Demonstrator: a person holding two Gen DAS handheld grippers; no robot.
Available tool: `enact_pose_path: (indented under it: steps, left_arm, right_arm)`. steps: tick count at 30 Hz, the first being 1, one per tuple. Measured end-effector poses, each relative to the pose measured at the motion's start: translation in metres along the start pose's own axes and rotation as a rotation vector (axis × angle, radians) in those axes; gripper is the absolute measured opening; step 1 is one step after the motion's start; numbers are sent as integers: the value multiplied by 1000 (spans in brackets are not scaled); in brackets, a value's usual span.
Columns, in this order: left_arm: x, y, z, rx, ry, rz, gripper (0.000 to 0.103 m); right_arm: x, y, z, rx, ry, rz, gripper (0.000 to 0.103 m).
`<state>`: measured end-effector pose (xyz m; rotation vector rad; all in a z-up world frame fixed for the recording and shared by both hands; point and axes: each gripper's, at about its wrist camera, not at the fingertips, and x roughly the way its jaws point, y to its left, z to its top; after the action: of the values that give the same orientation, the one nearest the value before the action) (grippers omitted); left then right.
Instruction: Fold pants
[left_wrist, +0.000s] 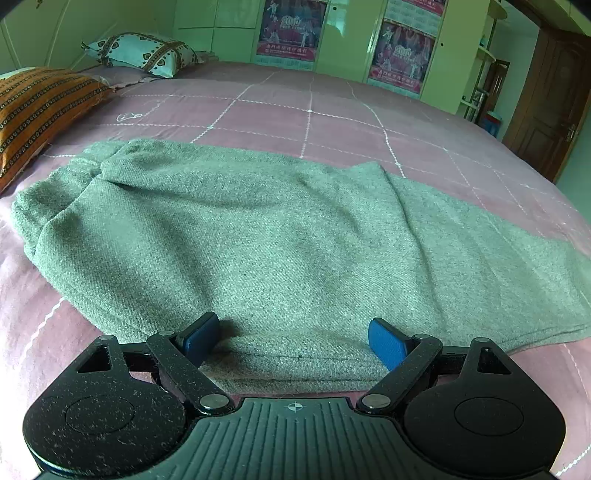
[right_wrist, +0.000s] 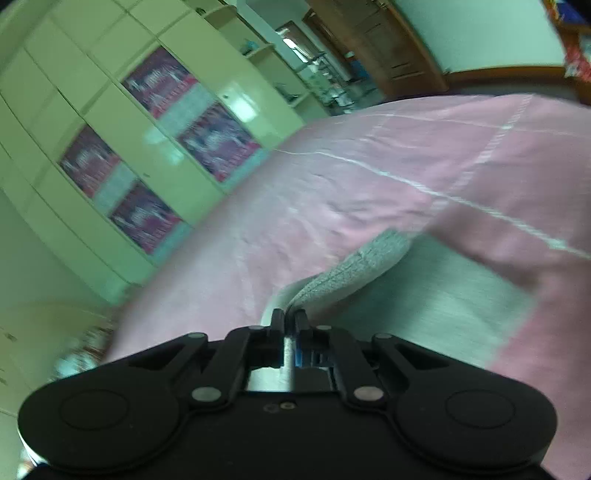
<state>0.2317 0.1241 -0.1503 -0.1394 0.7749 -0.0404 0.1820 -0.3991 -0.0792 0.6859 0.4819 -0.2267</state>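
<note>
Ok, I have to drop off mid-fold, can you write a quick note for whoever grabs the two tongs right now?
Left tongs: open, low over the near edge of the grey pants, holding nothing.
Right tongs: shut on a hem or edge of the pants, lifted off the pink bedspread; that view is motion-blurred.
Pants: spread across the bed, one layer already lying over another. Two pillows sit at the head, clear of them.
Done: at least one fold seems laid.
Left: probably carry the held edge over, lay it down, smooth and square up.
</note>
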Motion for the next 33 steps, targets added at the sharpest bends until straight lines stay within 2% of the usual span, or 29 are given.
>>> enact_pose_path:
  steps: [1, 2, 3, 4, 5, 6, 10, 13, 15, 16, 21, 23, 26, 27, 29, 33]
  left_arm:
    - [0, 0, 0, 1, 1, 0, 87]
    - [0, 0, 0, 2, 4, -1, 87]
    - [-1, 0, 1, 3, 5, -3, 87]
    - [-1, 0, 1, 2, 6, -7, 87]
    - [-2, 1, 0, 1, 6, -10, 87]
    - [-1, 1, 1, 3, 7, -12, 87]
    - [0, -1, 2, 11, 15, -4, 87]
    - [0, -2, 2, 11, 14, -1, 87]
    - [0, -3, 1, 14, 14, 2, 87]
    - [0, -3, 1, 17, 15, 2, 87]
    - [0, -2, 1, 25, 15, -6, 88]
    - [0, -2, 1, 28, 17, -11, 88]
    - [-1, 0, 2, 31, 20, -18, 88]
    - [-1, 1, 2, 32, 21, -22, 88]
    - [-1, 2, 2, 30, 21, -25, 88]
    - [-1, 0, 0, 39, 18, -16, 89]
  right_arm:
    - [12, -12, -7, 5, 69, -37, 9]
    - [21, -28, -12, 76, 138, -29, 10]
    - [21, -40, -13, 149, 133, 1, 10]
    - [15, -48, -13, 186, 91, 26, 11]
    - [7, -54, -12, 215, 37, 34, 19]
    - [4, -58, -11, 248, 4, 35, 22]
    - [22, -76, -1, 344, 18, 27, 37]
    - [30, -84, 2, 420, 23, 51, 36]
    - [37, -78, 8, 406, 9, 40, 2]
    - [36, -72, 12, 370, 17, 18, 0]
    - [-15, -37, 33, 134, -157, 97, 0]
    - [-12, -48, 36, 133, -139, 48, 0]
    - [25, -83, 27, 188, 34, -87, 0]
    - [29, -95, 22, 252, 53, -66, 0]
    - [25, -99, 21, 272, 21, -38, 0]
    - [21, -87, 24, 194, 6, -45, 2]
